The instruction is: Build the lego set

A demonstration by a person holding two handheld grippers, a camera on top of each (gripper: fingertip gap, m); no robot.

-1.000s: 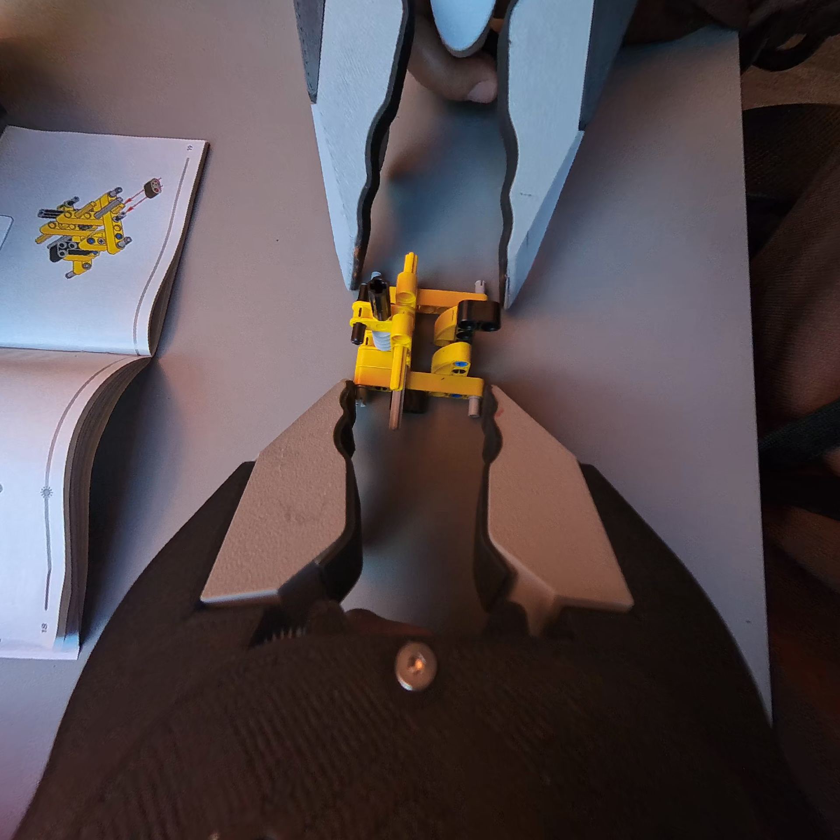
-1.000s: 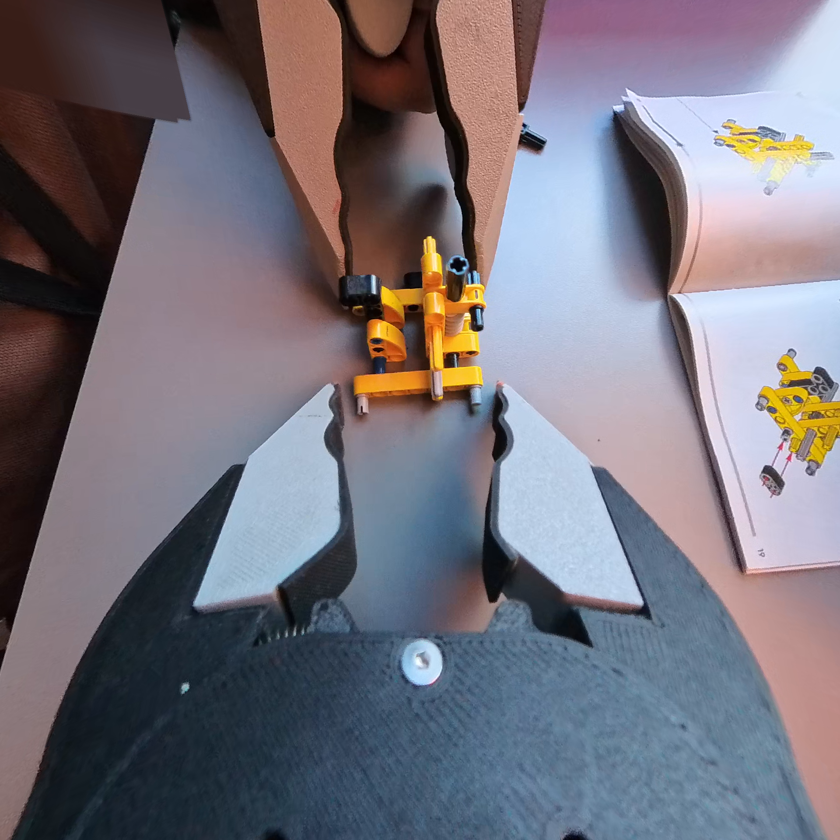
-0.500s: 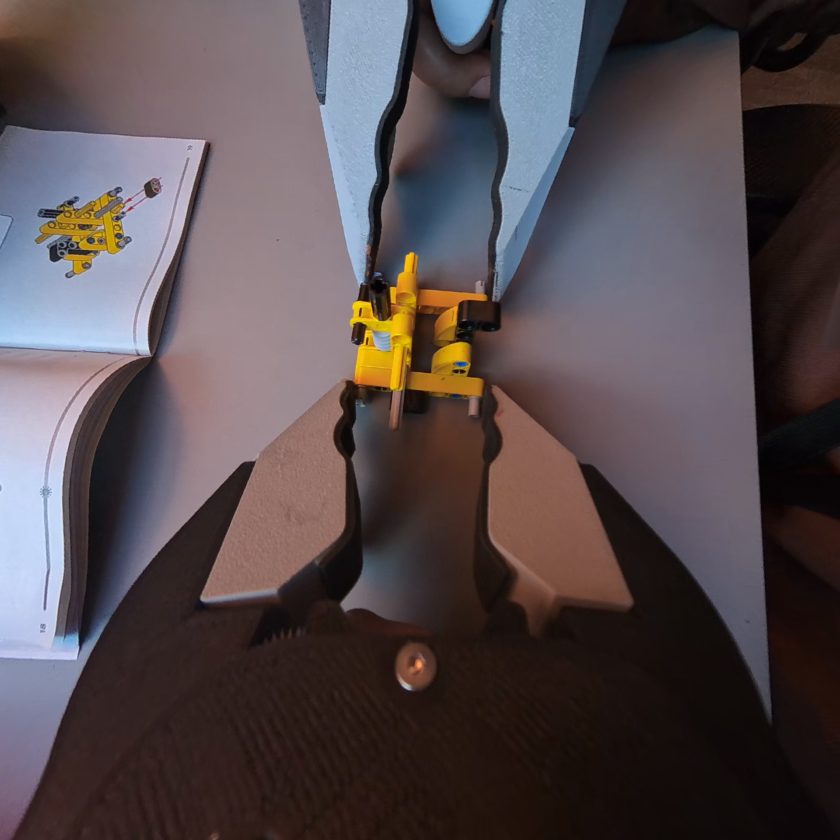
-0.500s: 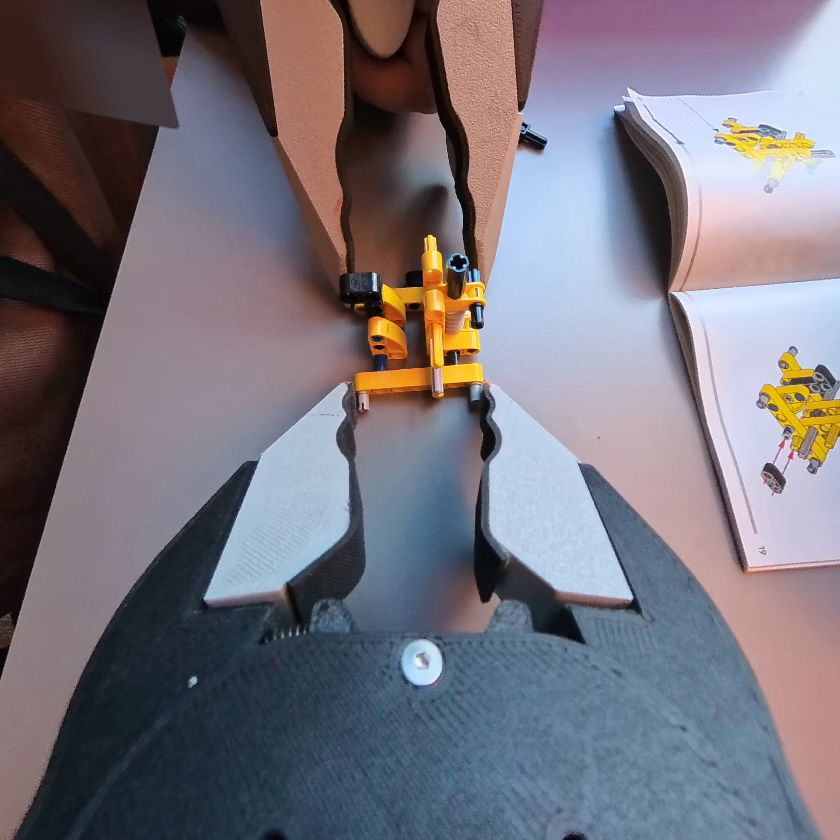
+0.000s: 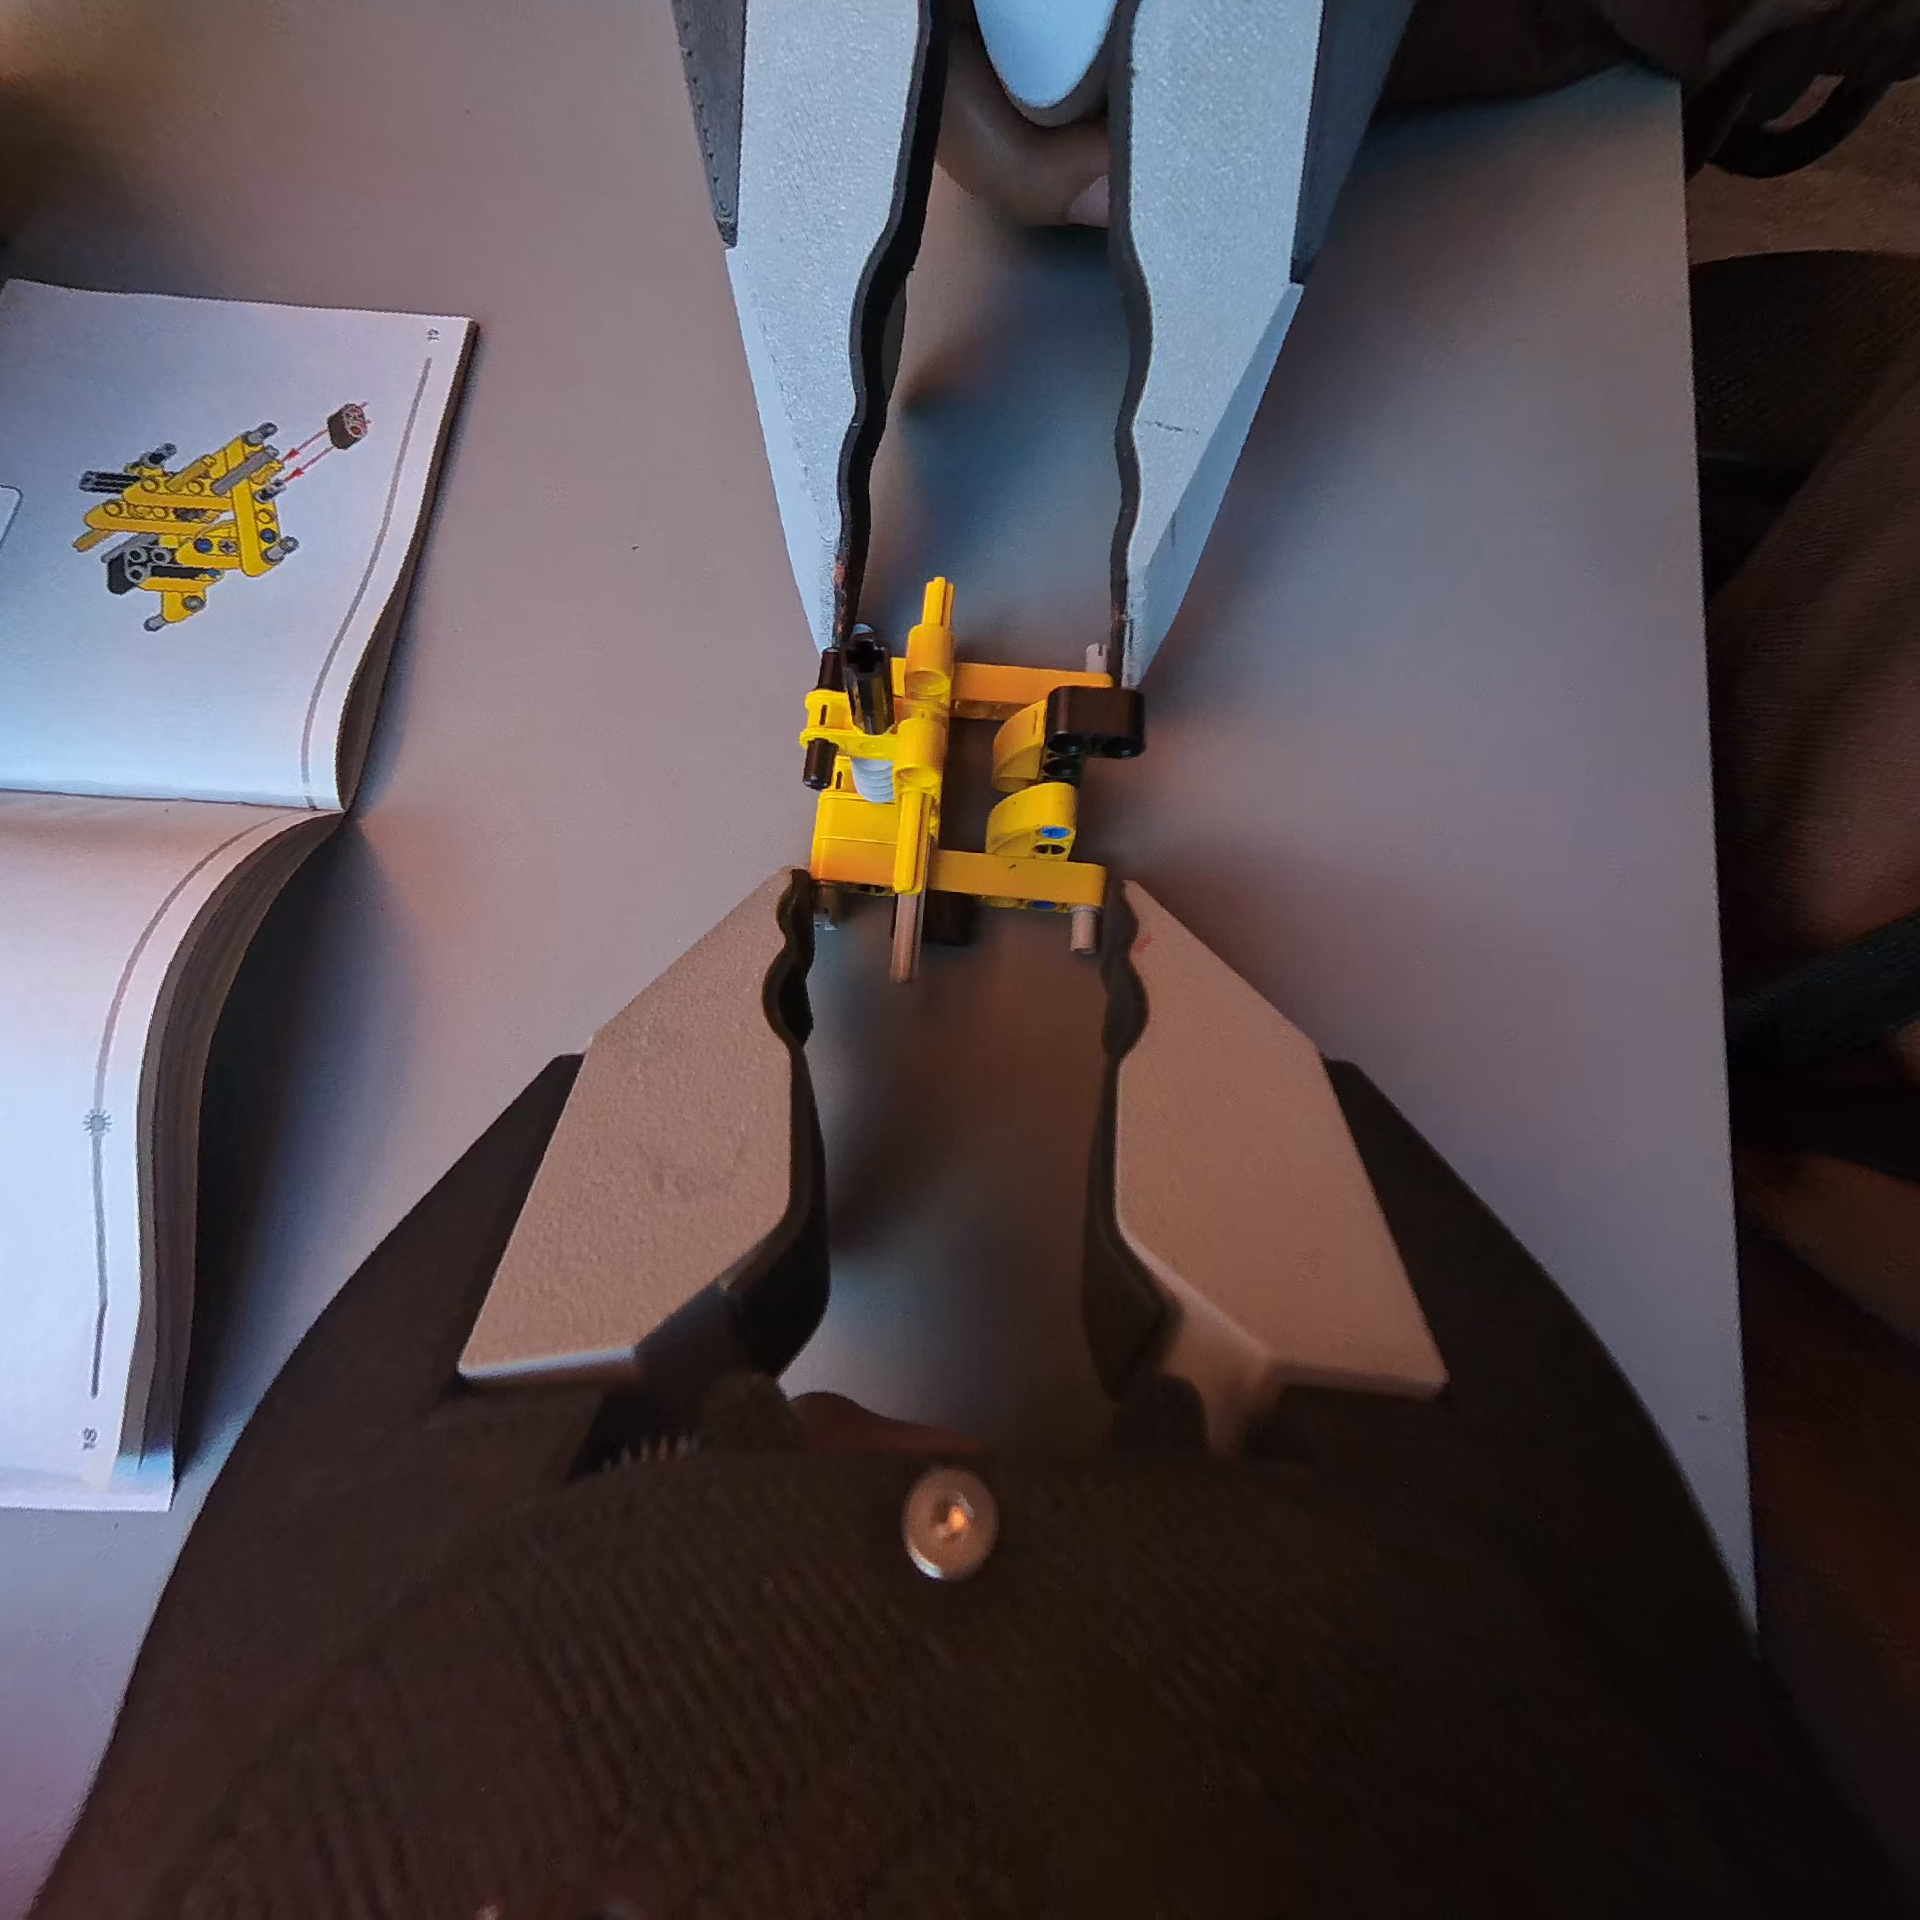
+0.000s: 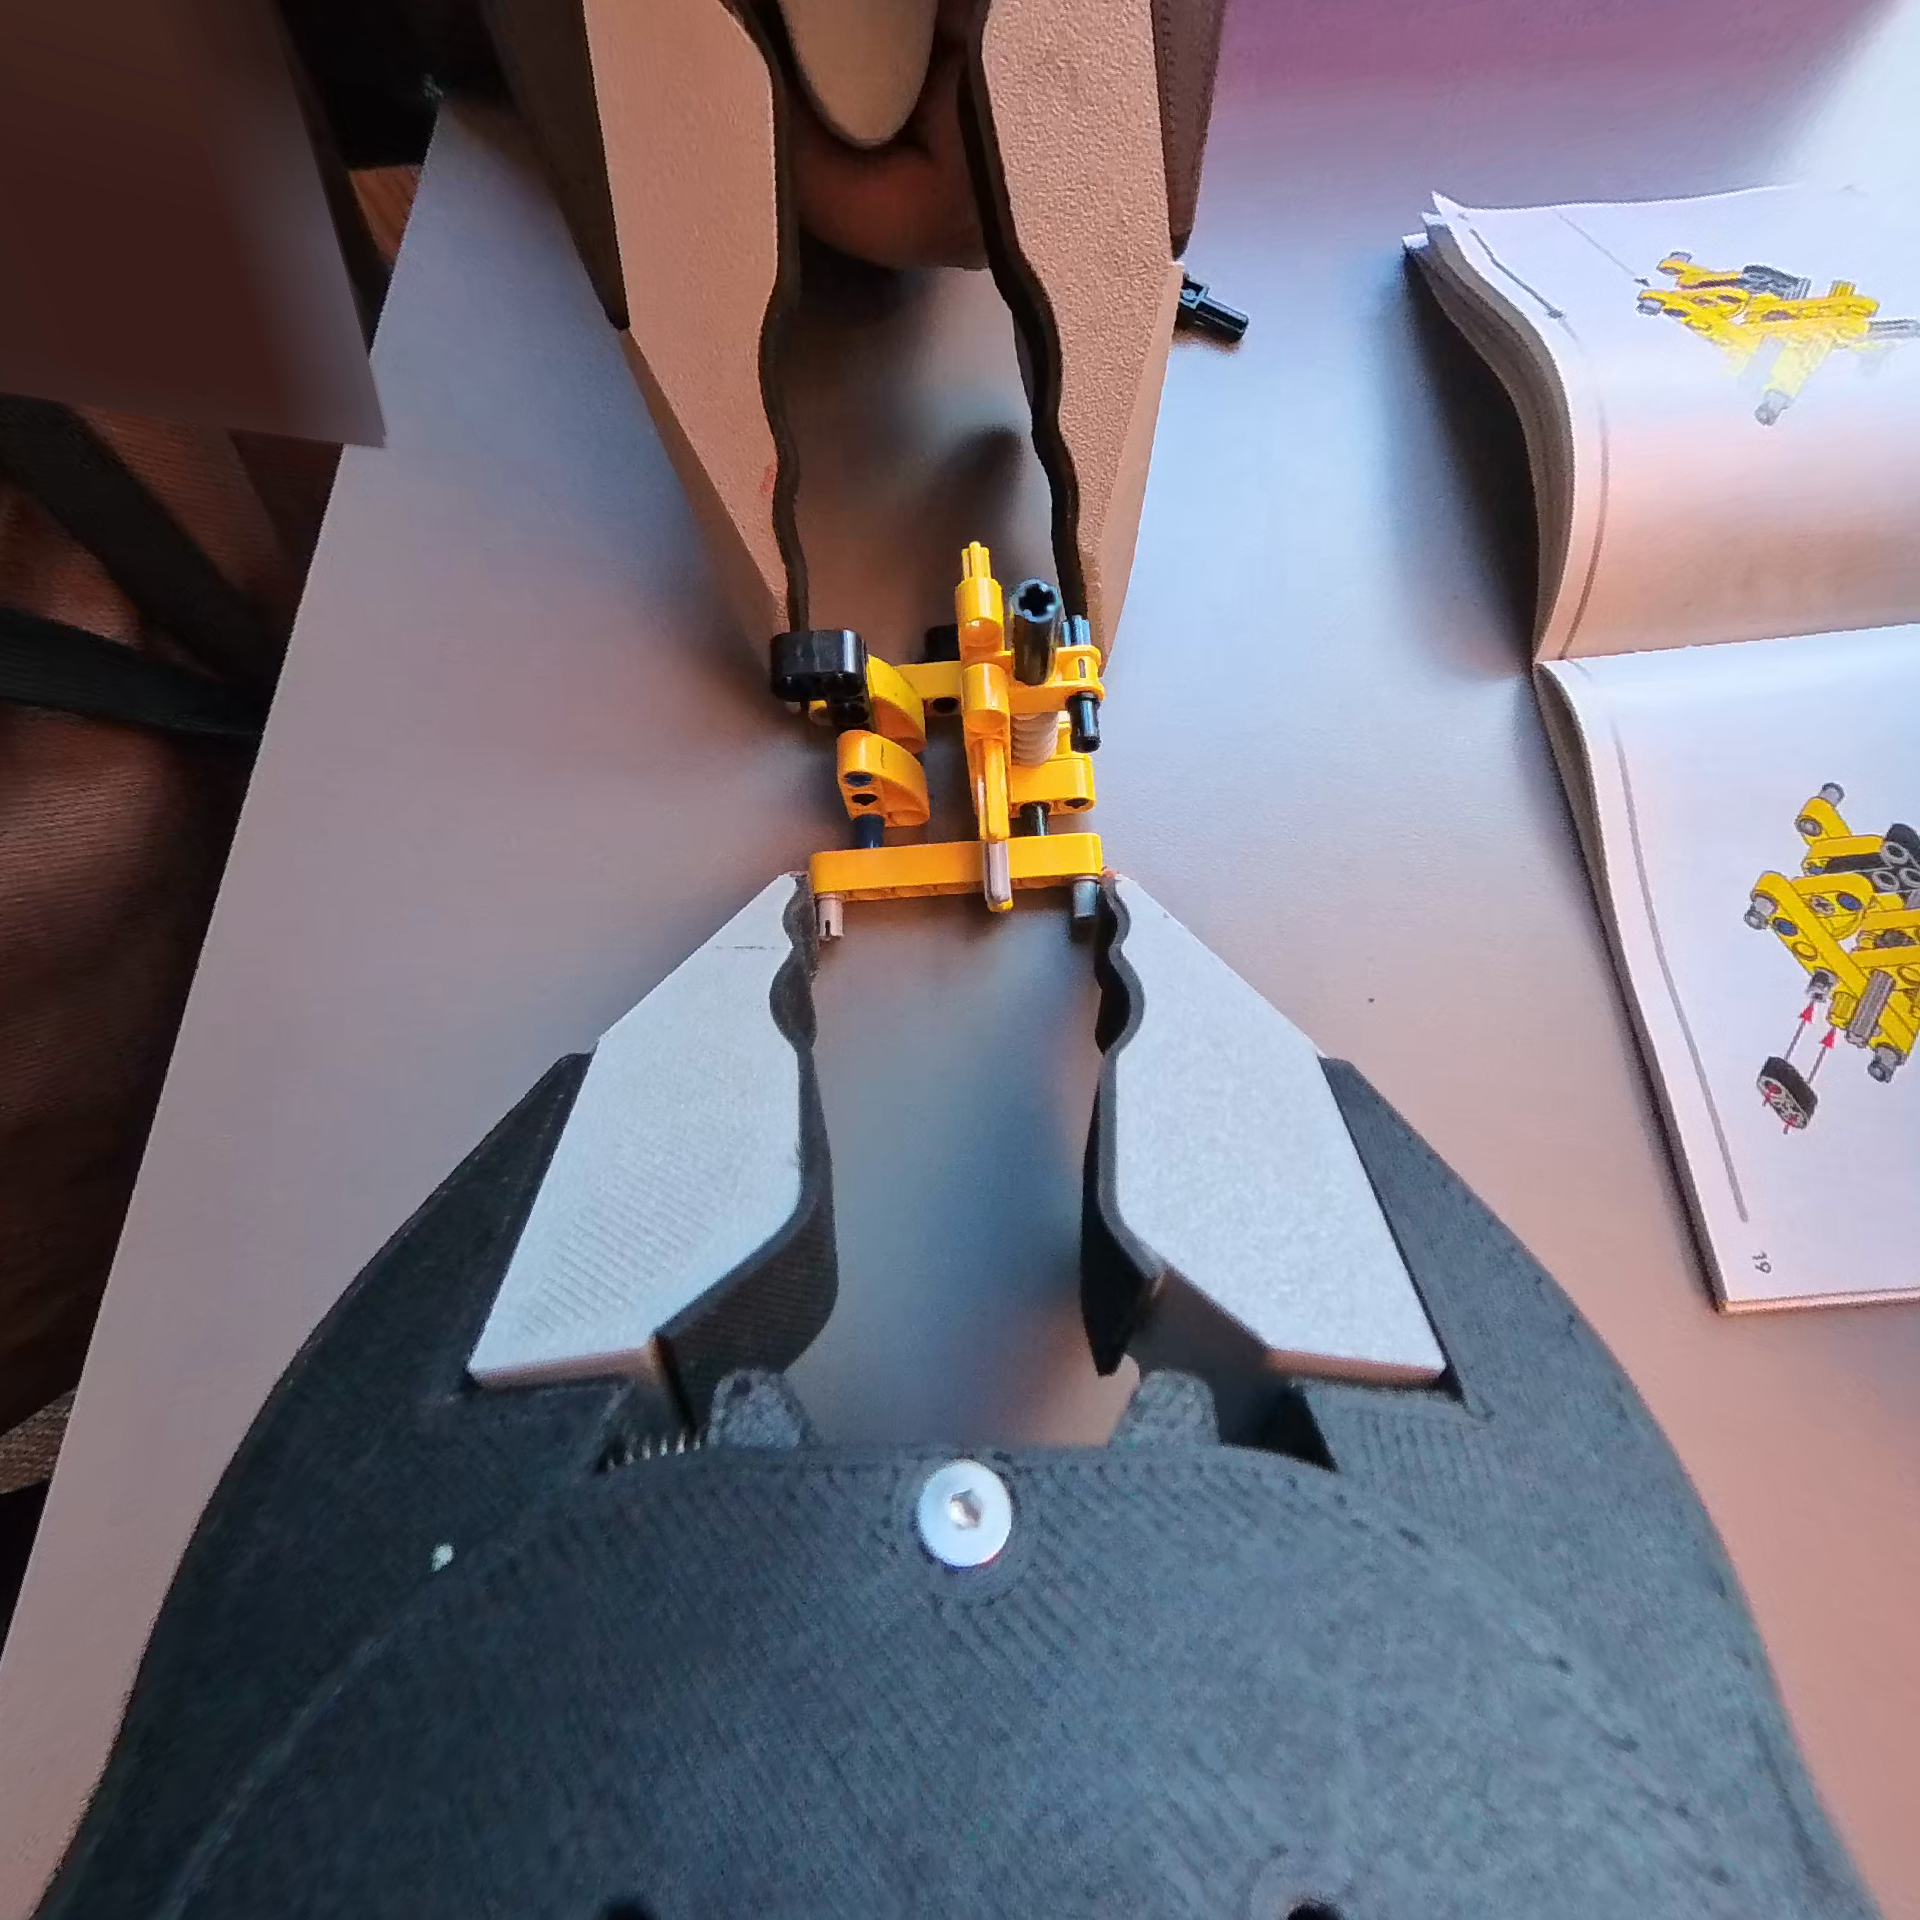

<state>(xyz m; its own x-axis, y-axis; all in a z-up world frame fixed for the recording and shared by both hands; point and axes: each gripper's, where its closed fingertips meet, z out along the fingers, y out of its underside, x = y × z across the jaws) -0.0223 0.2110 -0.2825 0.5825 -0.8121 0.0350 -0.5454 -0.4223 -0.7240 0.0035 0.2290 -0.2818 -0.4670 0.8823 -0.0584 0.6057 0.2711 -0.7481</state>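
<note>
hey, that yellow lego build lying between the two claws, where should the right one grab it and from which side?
Judging by its pose, take the yellow lego build by the straight yellow beam at its near end, coming in level along the table. That beam lies crosswise, right at the right claw, whose tips already flank its ends. The middle is uneven.

Model (image 5: 951,774): mostly yellow, with black connectors, pale grey axle ends, small blue pin dots and a ribbed white-grey spring part. Table (image 5: 1403,831): plain matte grey (tinted pinkish in the right view). Left gripper (image 5: 951,914): grey fingers (image 5: 675,1122), wavy black pads, black ribbed body, silver screw. Right gripper (image 6: 956,904): same colours. Booklet (image 5: 208,582): white pages, yellow-and-black drawings, red arrows. Loose pin (image 6: 1210,310): black.
</note>
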